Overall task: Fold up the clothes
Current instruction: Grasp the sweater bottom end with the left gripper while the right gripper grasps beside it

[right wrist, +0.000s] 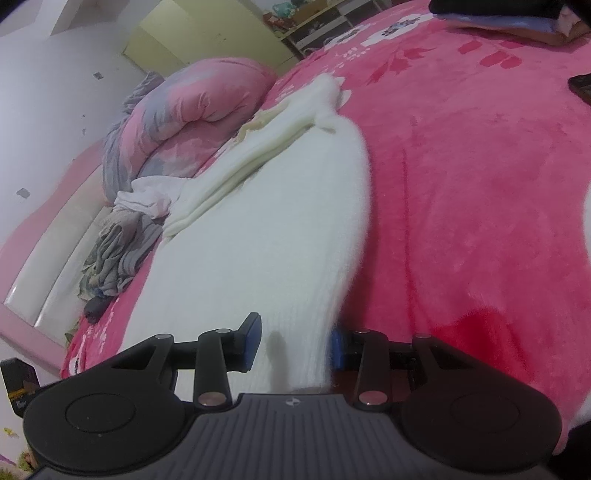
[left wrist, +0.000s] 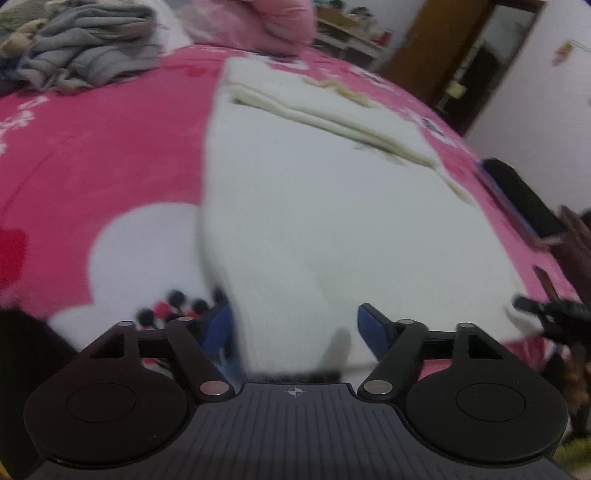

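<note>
A white knitted sweater lies spread flat on the pink bed blanket, with one sleeve folded across its far part. My left gripper stands open at the sweater's near hem, the cloth's left corner lying between its blue pads. In the right wrist view the same sweater runs away from me, and my right gripper is open with the hem's right corner between its blue pads. Neither pair of pads presses the cloth.
A pile of grey clothes and a pink quilt lie at the bed's far end. A dark flat object rests near the right bed edge. A padded headboard and a crumpled white cloth sit beside the quilt.
</note>
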`<state>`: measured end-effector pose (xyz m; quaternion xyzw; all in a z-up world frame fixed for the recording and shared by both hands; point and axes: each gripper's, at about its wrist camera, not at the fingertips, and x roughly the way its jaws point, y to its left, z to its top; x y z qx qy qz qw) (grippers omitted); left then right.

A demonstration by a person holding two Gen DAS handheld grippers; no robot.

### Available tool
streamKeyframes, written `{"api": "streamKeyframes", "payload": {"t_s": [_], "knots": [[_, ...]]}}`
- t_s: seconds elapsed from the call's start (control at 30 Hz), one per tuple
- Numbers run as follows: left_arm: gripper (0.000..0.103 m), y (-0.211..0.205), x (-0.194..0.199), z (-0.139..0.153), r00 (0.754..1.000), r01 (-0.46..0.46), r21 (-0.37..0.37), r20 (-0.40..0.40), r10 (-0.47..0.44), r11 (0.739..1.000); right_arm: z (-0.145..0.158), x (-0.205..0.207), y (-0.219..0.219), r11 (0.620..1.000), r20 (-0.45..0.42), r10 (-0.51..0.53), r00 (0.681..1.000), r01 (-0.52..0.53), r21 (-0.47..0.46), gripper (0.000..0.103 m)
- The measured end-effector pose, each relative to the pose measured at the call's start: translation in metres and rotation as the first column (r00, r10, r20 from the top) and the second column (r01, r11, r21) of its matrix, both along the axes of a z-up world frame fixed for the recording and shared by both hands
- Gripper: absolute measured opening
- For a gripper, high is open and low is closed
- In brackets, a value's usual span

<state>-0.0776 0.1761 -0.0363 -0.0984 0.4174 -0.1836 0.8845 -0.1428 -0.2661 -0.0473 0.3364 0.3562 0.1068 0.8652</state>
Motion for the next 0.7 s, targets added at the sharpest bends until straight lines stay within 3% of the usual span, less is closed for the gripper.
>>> {"api": "streamKeyframes", "payload": {"t_s": [0.13, 0.2, 0.33, 0.53, 0.63, 0.7], "knots": [[0.076, -0.012, -0.004, -0.003, 0.999, 0.025, 0.047, 0.020, -0.026, 0.999, 0.000, 0.002, -0.004, 0.999, 0.007, 0.013, 1.000, -0.013, 0.044, 0.040], [0.073, -0.010, -0.004, -0.003, 1.000, 0.019, 0.040, 0.024, -0.020, 0.999, -0.001, 0.003, -0.004, 0.998, 0.003, 0.018, 1.000, -0.018, 0.054, 0.040], [0.056, 0.000, -0.001, -0.002, 1.000, 0.002, 0.016, 0.014, -0.002, 1.000, -0.005, 0.002, -0.005, 0.996, -0.009, 0.027, 1.000, -0.026, 0.084, 0.039], [0.052, 0.000, 0.006, -0.006, 0.999, -0.027, -0.007, 0.033, 0.027, 1.000, -0.015, 0.014, -0.008, 0.987, -0.011, 0.051, 0.999, -0.049, 0.151, 0.040], [0.039, -0.007, 0.006, -0.005, 0.997, -0.042, 0.026, 0.062, 0.041, 0.999, -0.022, 0.020, -0.011, 0.977, 0.003, 0.057, 0.998, -0.056, 0.204, 0.038], [0.024, -0.014, 0.001, -0.003, 0.994, -0.044, 0.074, 0.103, 0.036, 0.996, -0.022, 0.018, -0.011, 0.977, 0.017, 0.055, 0.998, -0.057, 0.206, 0.026]]}}
